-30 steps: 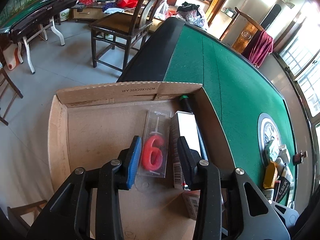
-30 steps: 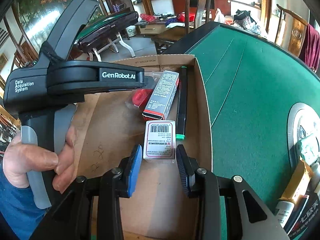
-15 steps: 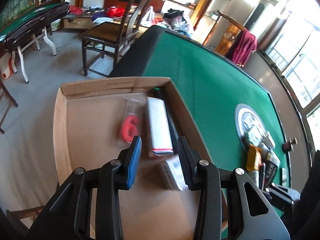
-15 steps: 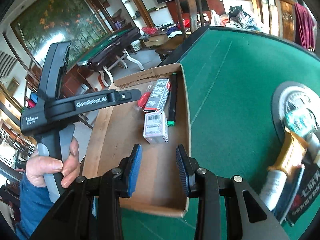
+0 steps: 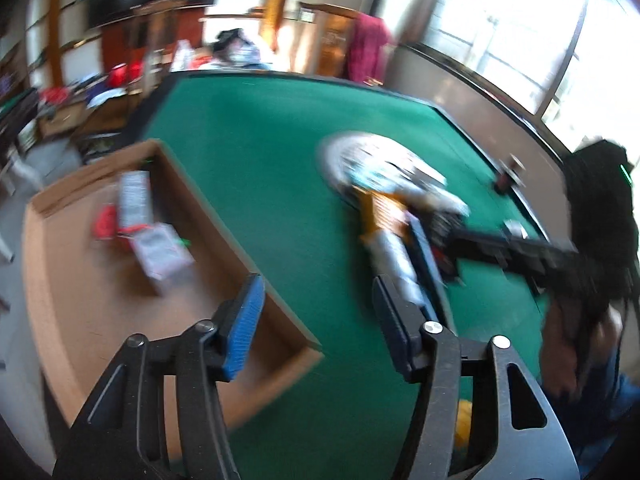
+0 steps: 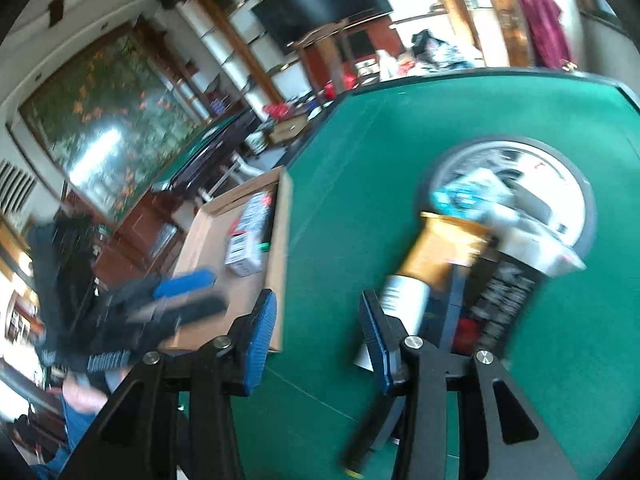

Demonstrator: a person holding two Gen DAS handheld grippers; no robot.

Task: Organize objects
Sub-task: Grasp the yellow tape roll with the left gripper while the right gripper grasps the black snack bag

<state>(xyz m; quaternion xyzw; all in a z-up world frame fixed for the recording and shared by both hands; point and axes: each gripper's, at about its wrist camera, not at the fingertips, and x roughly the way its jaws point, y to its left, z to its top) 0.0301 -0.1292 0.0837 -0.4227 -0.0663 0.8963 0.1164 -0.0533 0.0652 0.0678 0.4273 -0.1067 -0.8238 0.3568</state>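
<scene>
Both views motion-blurred. Left gripper (image 5: 318,316) jaws wide apart, empty, above near corner of cardboard box (image 5: 276,312) and bare green felt (image 5: 256,152). Right gripper (image 6: 316,330) jaws wide apart, empty, over felt beside box's right wall (image 6: 285,240). Box holds white carton (image 5: 160,250), red item (image 5: 105,222), long white box (image 5: 134,196). Cluster on felt right of box: gold-and-silver tube (image 6: 430,264), black packet (image 6: 502,300), small packs on round centre plate (image 6: 576,184). Open felt strip between box wall and cluster.

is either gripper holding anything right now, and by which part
Nothing is held. The left gripper and right gripper both have their jaws open and empty above the green table.
</scene>
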